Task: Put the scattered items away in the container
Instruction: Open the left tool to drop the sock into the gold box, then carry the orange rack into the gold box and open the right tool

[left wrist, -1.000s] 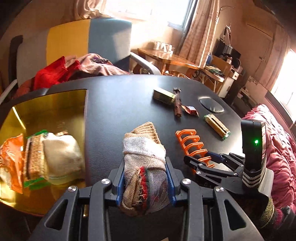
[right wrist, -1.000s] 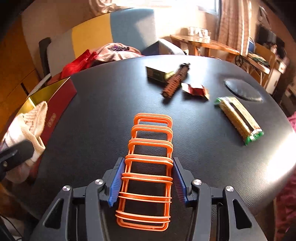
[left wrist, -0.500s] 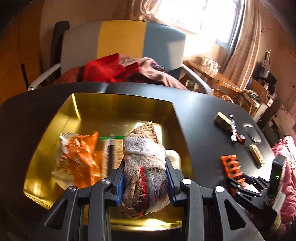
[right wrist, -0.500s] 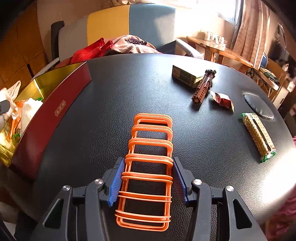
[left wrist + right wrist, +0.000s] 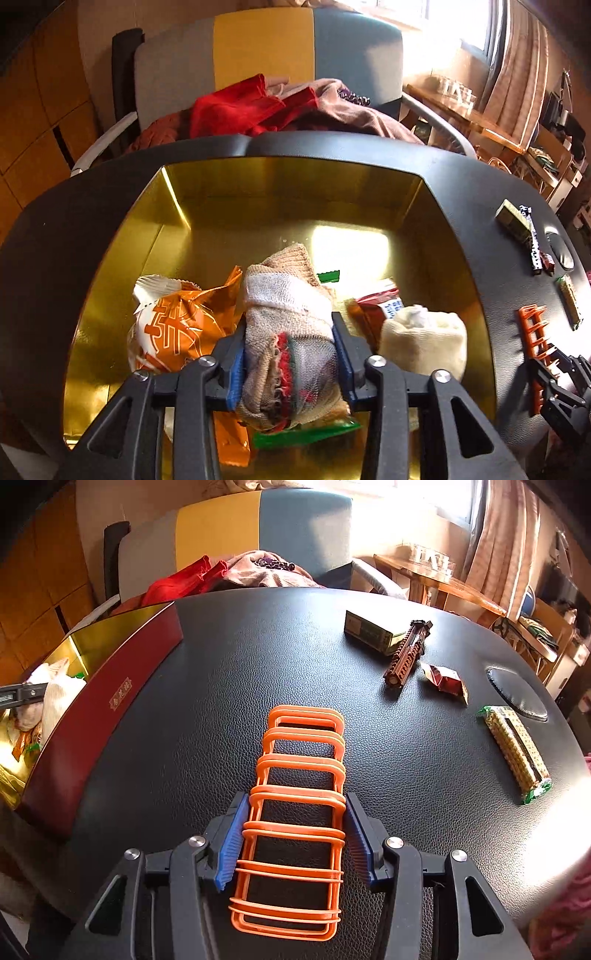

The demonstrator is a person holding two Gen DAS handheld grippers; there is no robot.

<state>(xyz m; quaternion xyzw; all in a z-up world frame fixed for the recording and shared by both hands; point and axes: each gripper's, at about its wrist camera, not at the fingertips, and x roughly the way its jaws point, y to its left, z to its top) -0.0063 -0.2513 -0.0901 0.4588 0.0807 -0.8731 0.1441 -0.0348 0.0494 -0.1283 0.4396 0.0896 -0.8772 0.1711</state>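
Left gripper (image 5: 288,354) hangs over the gold-lined container (image 5: 110,258), its jaws just opening around the rolled sock (image 5: 288,332) — a release above the snack packets (image 5: 173,328), though whether the pads have cleared the fabric cannot be told. Right gripper (image 5: 291,838) straddles the orange rack (image 5: 295,812) on the black table (image 5: 258,664), pads against its sides, ready to lift. Earlier, the sock was over bare tabletop — now it sits inside the container's walls.
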